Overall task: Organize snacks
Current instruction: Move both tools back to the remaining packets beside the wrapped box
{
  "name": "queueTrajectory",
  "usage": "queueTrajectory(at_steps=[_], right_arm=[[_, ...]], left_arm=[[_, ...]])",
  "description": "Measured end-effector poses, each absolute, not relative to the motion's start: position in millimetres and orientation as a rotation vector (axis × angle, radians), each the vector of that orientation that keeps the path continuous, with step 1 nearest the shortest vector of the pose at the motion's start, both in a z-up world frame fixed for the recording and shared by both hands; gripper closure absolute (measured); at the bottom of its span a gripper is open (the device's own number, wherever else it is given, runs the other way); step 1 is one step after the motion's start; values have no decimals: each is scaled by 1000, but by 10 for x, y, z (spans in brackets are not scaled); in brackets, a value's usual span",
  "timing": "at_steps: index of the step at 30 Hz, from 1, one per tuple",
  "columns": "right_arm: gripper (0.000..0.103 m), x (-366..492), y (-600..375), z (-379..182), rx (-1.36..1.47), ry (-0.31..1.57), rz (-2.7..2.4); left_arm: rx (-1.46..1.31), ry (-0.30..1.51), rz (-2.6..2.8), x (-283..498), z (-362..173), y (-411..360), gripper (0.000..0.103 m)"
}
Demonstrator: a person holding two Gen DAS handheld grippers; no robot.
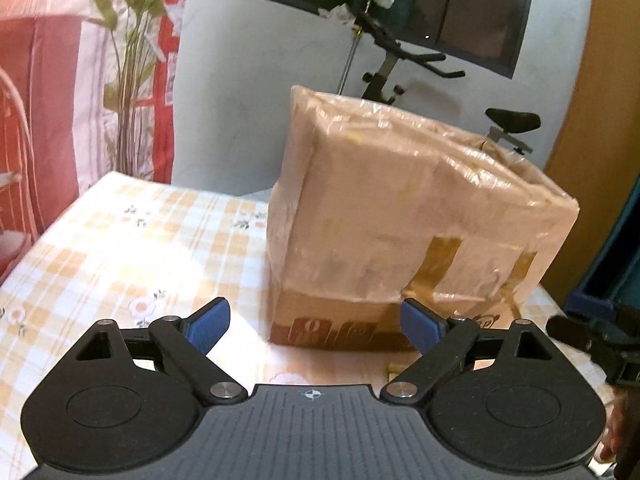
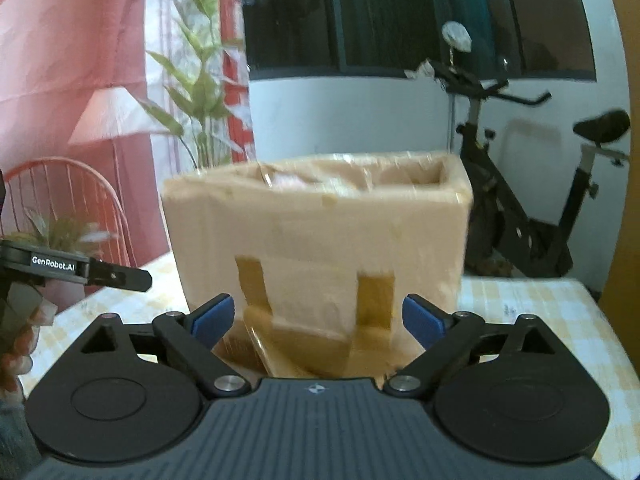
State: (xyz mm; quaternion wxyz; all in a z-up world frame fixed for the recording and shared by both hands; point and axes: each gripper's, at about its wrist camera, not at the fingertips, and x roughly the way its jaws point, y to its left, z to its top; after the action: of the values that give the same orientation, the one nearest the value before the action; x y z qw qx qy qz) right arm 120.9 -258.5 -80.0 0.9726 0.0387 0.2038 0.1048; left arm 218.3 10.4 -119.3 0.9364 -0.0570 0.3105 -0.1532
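A tall cardboard box (image 1: pixel 400 216) wrapped in clear plastic and brown tape stands on the checked tablecloth (image 1: pixel 120 248). My left gripper (image 1: pixel 316 326) is open just short of the box's lower left corner, nothing between its blue pads. In the right wrist view the same box (image 2: pixel 320 240) fills the middle, its top open with pale contents barely showing. My right gripper (image 2: pixel 318 320) is open close to the box's taped front face, with nothing gripped. The left gripper (image 2: pixel 120 276) shows at the left edge of that view, held by a hand (image 2: pixel 16 344).
An exercise bike (image 2: pixel 520 200) stands behind the table against a white wall. A leafy plant (image 2: pixel 200 92) and red curtains are at the back left, with a red wire chair (image 2: pixel 68 208). The table edge (image 2: pixel 592 312) runs at the right.
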Motion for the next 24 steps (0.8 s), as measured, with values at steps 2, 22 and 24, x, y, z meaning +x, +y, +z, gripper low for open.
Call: queueTrajectory(at_steps=[2,22,24], right_arm=[[10,1213,-2594,-896,90,452,210],[19,1859,-1980,-1706,0,913,445],[19,1910,-1939,-1711,-25,915,452]], left_arm=[[-109,643,-291,2182,-1230,102,10],[-84,714,-218,2038,-1447,98,11],[-89,720,-214,2045,-1466,109,11]])
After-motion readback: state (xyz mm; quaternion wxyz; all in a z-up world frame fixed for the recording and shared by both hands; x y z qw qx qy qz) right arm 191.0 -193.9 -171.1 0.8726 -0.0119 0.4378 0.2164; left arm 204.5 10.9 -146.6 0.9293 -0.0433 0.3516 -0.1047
